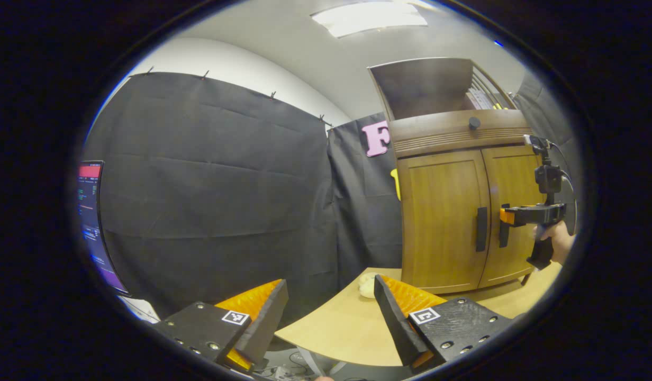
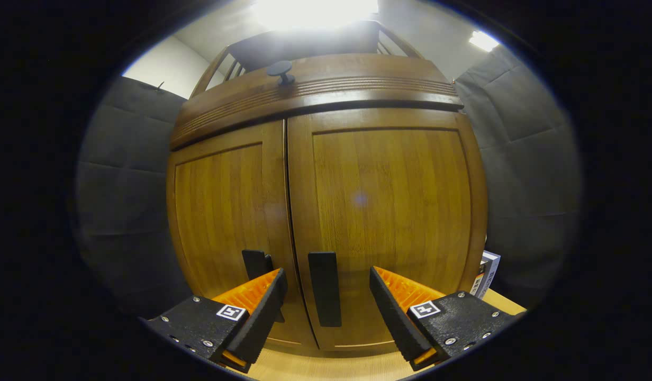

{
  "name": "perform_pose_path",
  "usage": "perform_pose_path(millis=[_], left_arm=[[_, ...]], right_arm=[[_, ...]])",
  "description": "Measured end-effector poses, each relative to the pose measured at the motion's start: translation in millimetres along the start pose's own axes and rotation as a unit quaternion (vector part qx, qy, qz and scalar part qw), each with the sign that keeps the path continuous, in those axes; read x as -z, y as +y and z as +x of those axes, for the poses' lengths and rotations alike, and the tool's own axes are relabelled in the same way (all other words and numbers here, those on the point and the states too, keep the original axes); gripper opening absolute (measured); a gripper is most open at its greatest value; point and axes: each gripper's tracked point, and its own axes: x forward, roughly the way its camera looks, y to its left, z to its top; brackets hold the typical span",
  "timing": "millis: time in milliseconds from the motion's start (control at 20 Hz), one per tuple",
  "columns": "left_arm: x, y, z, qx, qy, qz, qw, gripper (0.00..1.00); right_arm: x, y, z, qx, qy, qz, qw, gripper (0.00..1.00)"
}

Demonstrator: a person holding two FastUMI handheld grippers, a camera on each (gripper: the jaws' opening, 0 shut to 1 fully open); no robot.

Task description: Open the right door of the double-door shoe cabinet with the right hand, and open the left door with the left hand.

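Observation:
The wooden shoe cabinet [image 1: 453, 211] stands on the table with both doors closed. In the right gripper view its right door [image 2: 389, 211] and left door [image 2: 225, 211] are close ahead. My right gripper [image 2: 328, 279] is open, and the right door's dark vertical handle [image 2: 325, 288] stands between its fingers without touching them. The left door's handle [image 2: 254, 263] is partly hidden behind one finger. In the left gripper view my left gripper [image 1: 328, 299] is open and holds nothing, well back from the cabinet and to its left. The right gripper [image 1: 508, 216], held by a hand [image 1: 556, 241], sits at the handles.
The cabinet rests on a light wooden table [image 1: 347, 328], with a pale lumpy object [image 1: 367, 284] at its left foot. A round knob [image 1: 474, 123] sticks out of the drawer above the doors. A monitor [image 1: 90, 222] stands far left. A small box [image 2: 487, 272] sits beside the cabinet's right side.

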Motion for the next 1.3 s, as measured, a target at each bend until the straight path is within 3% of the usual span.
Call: perform_pose_path(millis=[100, 150, 250, 300, 350, 650, 850, 1000, 1300], left_arm=[[1.0, 0.9, 0.0, -0.009, 0.004, 0.000, 1.000, 0.99], [1.5, 0.9, 0.0, -0.011, 0.005, 0.000, 1.000, 0.94], [1.6, 2.7, -0.9, -0.015, 0.006, 0.001, 1.000, 0.94], [1.8, 2.8, -2.0, -0.017, 0.007, 0.002, 1.000, 0.99], [1.1, 2.9, -2.4, -0.017, 0.007, 0.003, 1.000, 0.94], [-1.0, 2.7, -1.9, -0.014, 0.004, 0.010, 1.000, 0.99], [-1.7, 0.7, -0.8, -0.005, 0.006, 0.011, 1.000, 0.99], [-1.7, -0.8, -0.2, 0.004, 0.005, 0.005, 1.000, 0.99], [-5.9, -2.9, 1.3, 0.023, -0.003, 0.004, 1.000, 0.93]], right_arm=[[7.6, 2.0, 9.9, -0.002, 0.009, -0.006, 1.000, 0.92], [12.0, 2.3, 14.1, -0.002, 0.014, -0.008, 1.000, 0.89], [20.6, 0.8, 22.8, -0.004, 0.020, -0.007, 1.000, 0.88], [23.1, 0.3, 27.3, -0.005, 0.021, -0.007, 1.000, 0.84], [25.8, 1.1, 30.6, -0.007, 0.023, -0.009, 1.000, 0.81], [40.3, -0.1, 41.2, -0.007, 0.030, -0.012, 0.999, 0.66], [41.3, -1.4, 43.4, 0.003, 0.029, 0.007, 1.000, 0.36], [41.8, -1.1, 39.1, -0.006, 0.038, 0.011, 0.999, 0.24], [38.8, 0.1, 23.9, -0.019, 0.040, 0.009, 0.999, 0.23]])
